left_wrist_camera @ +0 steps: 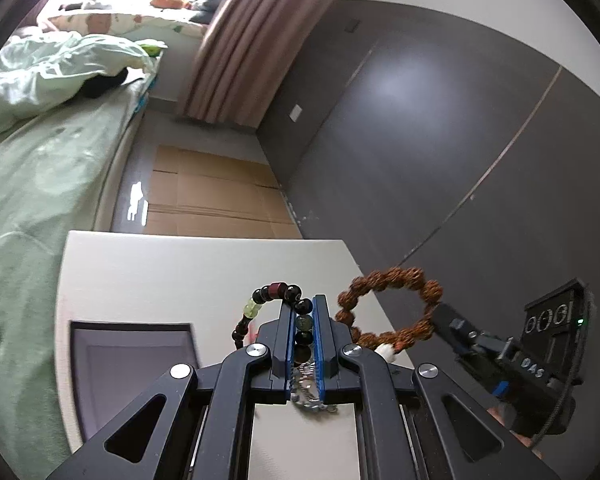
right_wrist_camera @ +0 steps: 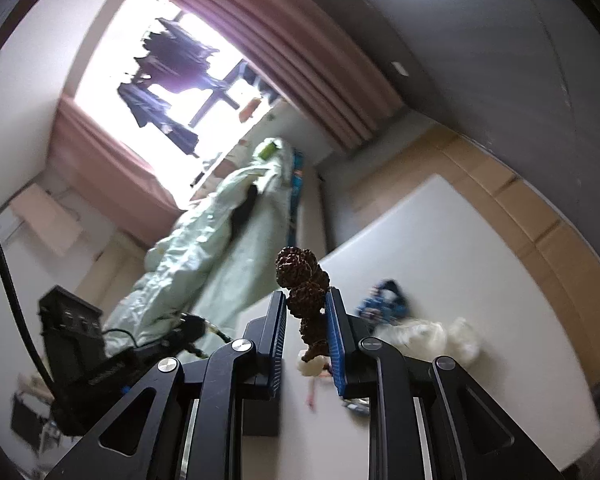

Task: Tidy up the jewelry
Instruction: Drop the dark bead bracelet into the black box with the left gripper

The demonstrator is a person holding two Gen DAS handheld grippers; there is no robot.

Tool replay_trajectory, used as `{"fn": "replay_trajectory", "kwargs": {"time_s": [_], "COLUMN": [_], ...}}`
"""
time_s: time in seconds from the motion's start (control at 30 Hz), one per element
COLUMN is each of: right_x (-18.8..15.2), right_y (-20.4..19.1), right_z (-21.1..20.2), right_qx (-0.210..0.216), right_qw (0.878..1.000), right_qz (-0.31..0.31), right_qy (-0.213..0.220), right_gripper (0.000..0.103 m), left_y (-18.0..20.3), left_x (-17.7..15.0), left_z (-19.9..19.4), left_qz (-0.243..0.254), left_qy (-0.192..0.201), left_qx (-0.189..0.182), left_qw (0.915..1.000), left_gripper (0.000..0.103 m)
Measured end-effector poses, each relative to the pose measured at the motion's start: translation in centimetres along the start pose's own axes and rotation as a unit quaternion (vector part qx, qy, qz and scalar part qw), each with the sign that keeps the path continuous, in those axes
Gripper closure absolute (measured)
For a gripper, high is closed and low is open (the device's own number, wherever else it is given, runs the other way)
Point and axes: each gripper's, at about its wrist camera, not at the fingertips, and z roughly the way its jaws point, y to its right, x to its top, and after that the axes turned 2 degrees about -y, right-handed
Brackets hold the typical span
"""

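Left gripper (left_wrist_camera: 304, 316) clamps a dark beaded bracelet (left_wrist_camera: 274, 300); right gripper (right_wrist_camera: 306, 312) pinches a brown seed bracelet (right_wrist_camera: 304, 284), both above the white table (left_wrist_camera: 180, 264), possibly near a tray (left_wrist_camera: 132, 360) at left.

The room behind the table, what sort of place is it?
Most likely a bedroom: a bed with a rumpled pale green quilt, and pink curtains beside a bright window.

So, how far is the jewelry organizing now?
Nothing looks put away yet. In hand: the left claw is shut on a dark bead bracelet, the right claw on a brown seed bracelet. A tray sits on the white table; blue and white items remain.
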Motion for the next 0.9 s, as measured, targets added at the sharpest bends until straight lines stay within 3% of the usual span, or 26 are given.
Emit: {"fn": "replay_trajectory", "kwargs": {"time_s": [0.33,0.37,0.47,0.5,0.9], "right_x": [0.3,0.3,-0.4,-0.6,-4.0], "right_y": [-5.7,-6.2,-8.1,-8.4,-9.9], "right_z": [2.7,3.2,4.7,5.0,8.6], "right_qx": [0.026,0.03,0.041,0.044,0.096], "right_qw": [0.998,0.998,0.996,0.995,0.986], "right_qz": [-0.049,-0.052,-0.066,-0.07,-0.082], "right_qy": [-0.021,-0.026,-0.044,-0.049,-0.112], "right_gripper": [0.082,0.082,0.082,0.082,0.082], "left_y": [-4.6,-5.1,-6.1,-6.2,-8.4], "left_x": [-0.4,-0.5,-0.6,-0.6,-0.3], "left_z": [-2.3,-2.4,-3.3,-3.9,-7.7], "left_qz": [-0.055,-0.062,-0.074,-0.074,-0.089], "left_qy": [-0.003,-0.006,0.003,0.012,0.059], "left_qx": [0.032,0.034,0.033,0.034,0.065], "left_qw": [0.998,0.9975,0.9967,0.9966,0.9921], "left_gripper": [0.091,0.083,0.044,0.037,0.037]}}
